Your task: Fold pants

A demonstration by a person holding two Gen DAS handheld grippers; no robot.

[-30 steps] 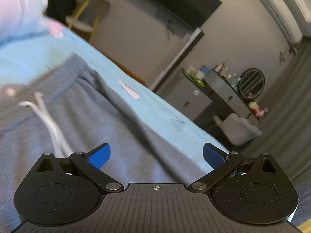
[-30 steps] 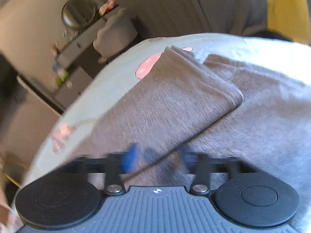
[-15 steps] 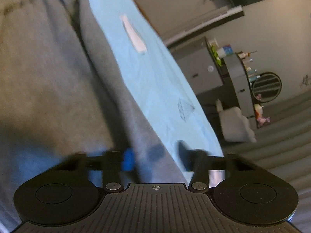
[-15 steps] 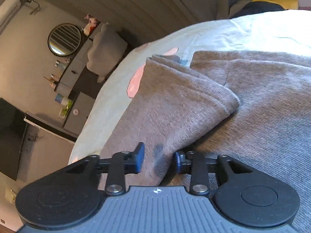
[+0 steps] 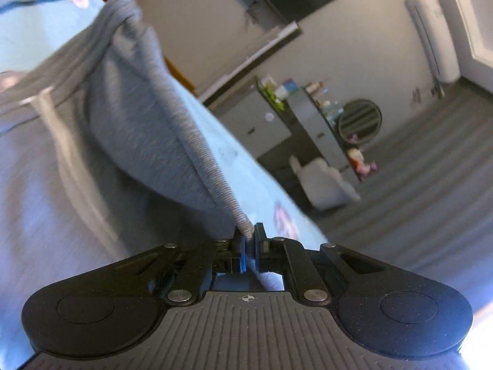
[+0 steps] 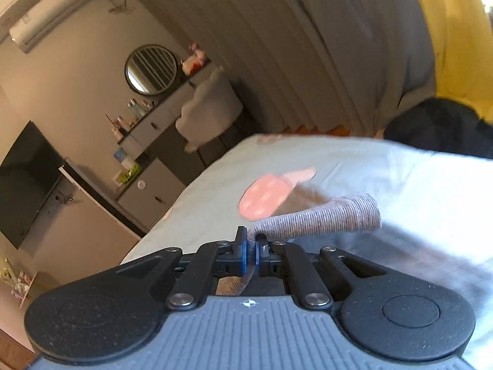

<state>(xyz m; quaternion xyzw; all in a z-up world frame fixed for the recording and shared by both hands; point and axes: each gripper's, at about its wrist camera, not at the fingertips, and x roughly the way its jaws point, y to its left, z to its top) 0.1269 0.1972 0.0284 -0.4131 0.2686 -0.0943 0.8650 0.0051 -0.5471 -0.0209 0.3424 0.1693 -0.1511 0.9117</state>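
Note:
Grey sweatpants (image 5: 129, 123) with a white drawstring (image 5: 71, 160) lie on a light blue bed sheet (image 5: 246, 178). In the left wrist view my left gripper (image 5: 249, 240) is shut on the pants' side edge, which rises taut from the jaws up to the ribbed waistband (image 5: 120, 9). In the right wrist view my right gripper (image 6: 252, 246) is shut on a pinch of the grey pants near a ribbed leg cuff (image 6: 345, 212), lifted off the pale sheet (image 6: 385, 178). The cloth below both grippers is hidden by their bodies.
A pink dotted print (image 6: 265, 197) marks the sheet just beyond the right gripper. Past the bed's edge stand a dresser with bottles (image 5: 308, 114), a round mirror (image 6: 151, 69), a pale chair (image 6: 209, 108), a wall television (image 6: 24, 178) and grey curtains (image 6: 308, 46).
Both grippers closed from open onto the pants' cloth. The left one swung along the pants' edge and now holds it raised; the right one rose, lifting the cuff end off the bed.

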